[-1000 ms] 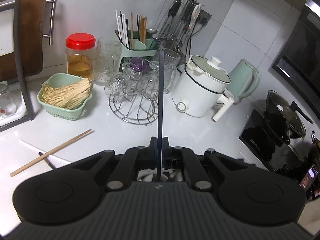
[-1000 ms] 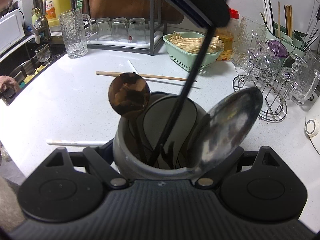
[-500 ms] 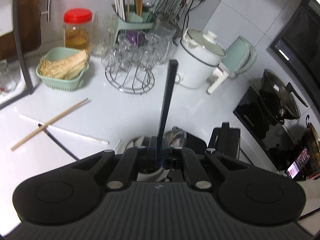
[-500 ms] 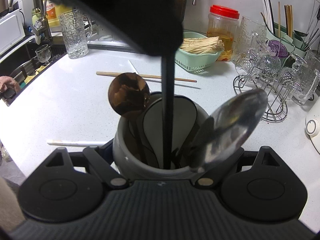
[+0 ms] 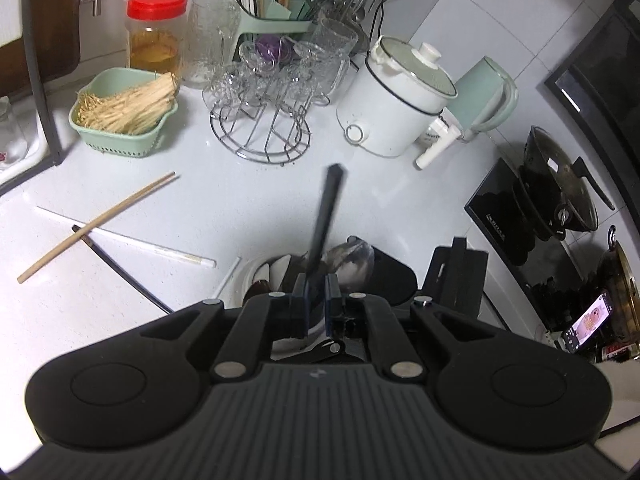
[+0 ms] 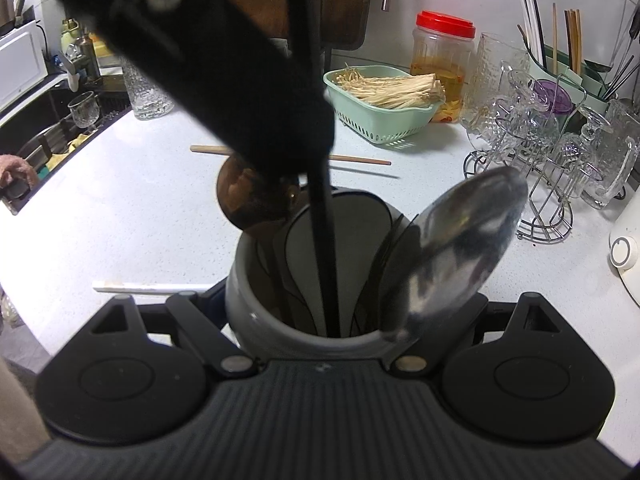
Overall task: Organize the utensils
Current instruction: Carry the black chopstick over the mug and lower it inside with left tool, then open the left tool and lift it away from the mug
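On the white speckled countertop (image 6: 132, 216), a grey ceramic utensil crock (image 6: 256, 304) stands between the fingers of the right gripper (image 6: 320, 320), whose jaws are spread wide and press against the crock's two sides. The left gripper (image 5: 316, 304) hangs above the crock, pointing down; its jaws stand slightly parted around a long black chopstick (image 5: 326, 216), and whether they still pinch it cannot be told. The chopstick's lower end rests inside the crock (image 5: 248, 276), its shaft leaning slightly. The crock also holds one round wooden spoon (image 6: 248, 204), one large steel ladle (image 6: 460, 248) and one flat grey-and-black spatula (image 6: 344, 240). Loose on the counter lie four sticks: one bare wooden chopstick (image 5: 100, 226), two white chopsticks (image 5: 132, 240) and one black chopstick (image 5: 120, 272), the wooden one crossing a white and the black one.
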`<state>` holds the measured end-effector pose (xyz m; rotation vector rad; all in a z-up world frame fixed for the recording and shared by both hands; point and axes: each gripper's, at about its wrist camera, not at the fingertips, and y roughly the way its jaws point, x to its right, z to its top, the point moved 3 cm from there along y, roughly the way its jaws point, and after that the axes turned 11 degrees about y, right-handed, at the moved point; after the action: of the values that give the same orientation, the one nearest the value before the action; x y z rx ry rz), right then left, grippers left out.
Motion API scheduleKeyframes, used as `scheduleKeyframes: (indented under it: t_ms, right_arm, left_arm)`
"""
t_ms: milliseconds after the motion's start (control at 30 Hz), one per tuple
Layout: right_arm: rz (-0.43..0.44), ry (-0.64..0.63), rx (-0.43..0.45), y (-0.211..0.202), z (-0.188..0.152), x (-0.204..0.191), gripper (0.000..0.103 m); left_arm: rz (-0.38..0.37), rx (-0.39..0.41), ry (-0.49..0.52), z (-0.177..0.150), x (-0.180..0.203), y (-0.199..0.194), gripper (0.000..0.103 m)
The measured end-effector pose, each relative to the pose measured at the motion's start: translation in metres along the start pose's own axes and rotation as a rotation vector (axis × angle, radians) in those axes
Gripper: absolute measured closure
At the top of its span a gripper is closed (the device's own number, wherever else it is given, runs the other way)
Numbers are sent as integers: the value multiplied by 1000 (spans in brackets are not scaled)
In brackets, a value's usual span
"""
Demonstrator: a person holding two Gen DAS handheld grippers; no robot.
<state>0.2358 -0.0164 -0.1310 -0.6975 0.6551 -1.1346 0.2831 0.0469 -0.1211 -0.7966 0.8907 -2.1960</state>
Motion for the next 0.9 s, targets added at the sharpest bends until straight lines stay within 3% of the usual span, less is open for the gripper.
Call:
scheduleKeyframes:
  t_ms: [200, 500, 700, 900]
  right_arm:
    - [-4, 7, 2, -1, 0, 1, 11]
    - [-9, 18, 3, -1, -1, 1, 11]
    - [-16, 35, -1, -1, -1, 3, 12]
    - [-26, 48, 4, -1, -1, 3, 11]
  left_arm:
    - [33, 51, 1, 6, 0, -20, 80]
    - [110, 128, -31, -5, -8, -57, 71]
    - [120, 172, -73, -12, -16, -71, 70]
    - [88, 195, -67, -17, -11, -86, 57]
